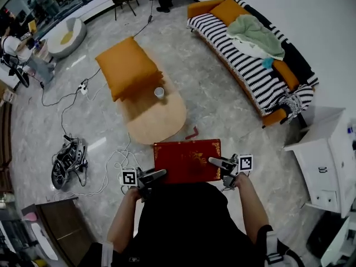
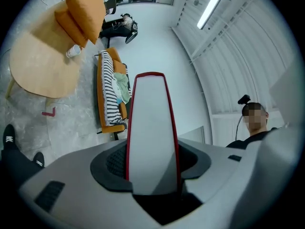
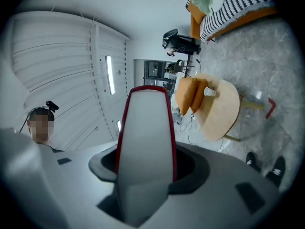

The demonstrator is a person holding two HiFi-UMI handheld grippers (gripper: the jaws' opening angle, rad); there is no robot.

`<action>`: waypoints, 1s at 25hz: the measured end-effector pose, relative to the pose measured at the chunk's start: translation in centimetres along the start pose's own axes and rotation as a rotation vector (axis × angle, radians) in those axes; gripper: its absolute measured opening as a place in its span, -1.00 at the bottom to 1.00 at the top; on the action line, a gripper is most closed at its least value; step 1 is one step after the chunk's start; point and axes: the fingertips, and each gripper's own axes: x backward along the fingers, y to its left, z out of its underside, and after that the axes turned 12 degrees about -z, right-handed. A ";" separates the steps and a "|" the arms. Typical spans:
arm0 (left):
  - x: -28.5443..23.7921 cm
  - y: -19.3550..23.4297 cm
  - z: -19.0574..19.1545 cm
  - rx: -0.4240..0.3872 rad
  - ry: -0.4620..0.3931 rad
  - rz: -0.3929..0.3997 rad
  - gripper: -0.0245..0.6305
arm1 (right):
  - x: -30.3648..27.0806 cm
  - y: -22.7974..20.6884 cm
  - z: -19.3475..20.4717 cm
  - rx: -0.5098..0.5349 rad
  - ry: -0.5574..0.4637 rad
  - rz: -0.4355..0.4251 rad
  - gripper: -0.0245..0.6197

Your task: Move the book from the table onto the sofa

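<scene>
You hold the book (image 1: 187, 160) flat and clear of the table (image 1: 161, 121), just off the table's near end, between it and your body. The left gripper (image 1: 157, 175) is clamped on the book's near left corner and the right gripper (image 1: 219, 163) on its right edge. Each gripper view shows the red-bound page block seated deep between the jaws. Gripping opposite sides holds the cover level and stops the book from falling open. The sofa (image 1: 245, 65) stands well apart from the table, past its far right side. Judge the carry as under way, with placement not yet done.
</scene>
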 end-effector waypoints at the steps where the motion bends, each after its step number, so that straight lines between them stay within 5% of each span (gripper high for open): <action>1: -0.6 -0.3 -0.1 -0.006 0.016 0.007 -0.19 | 0.6 0.1 -0.1 -0.001 -0.017 0.006 -0.17; 10: -3.7 0.2 -1.2 -0.104 0.146 -0.051 -0.19 | 3.6 1.1 -1.4 0.041 -0.125 0.026 -0.17; 25: -4.2 -0.8 -0.9 -0.023 0.098 -0.004 -0.19 | 3.5 0.5 -1.6 0.033 -0.101 0.021 -0.17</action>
